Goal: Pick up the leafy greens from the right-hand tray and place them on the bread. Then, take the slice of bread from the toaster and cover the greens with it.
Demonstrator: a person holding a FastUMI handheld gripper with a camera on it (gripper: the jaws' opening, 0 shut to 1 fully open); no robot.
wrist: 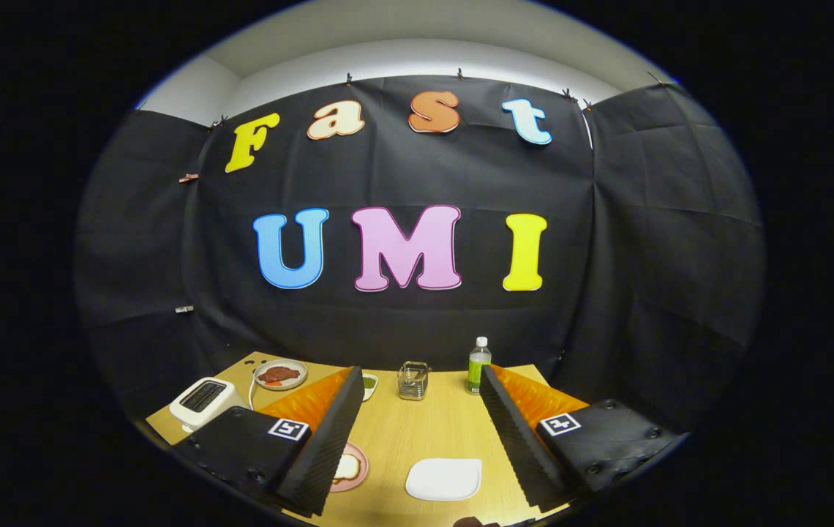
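- Hand-held gripper [417,424] hovers high over the table [446,428], fingers spread wide, grasping nothing.
- Bread [347,468] sits on its plate beside the left finger; toaster [205,401] far left.
- Greens' whereabouts unclear, so locate them before descending.

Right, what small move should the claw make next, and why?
Probably tilt down over the round pink plate: the open claw hangs high, one finger hides part of the pale bread slice, and the white rounded tray looks bare, so the greens' place is unsettled.
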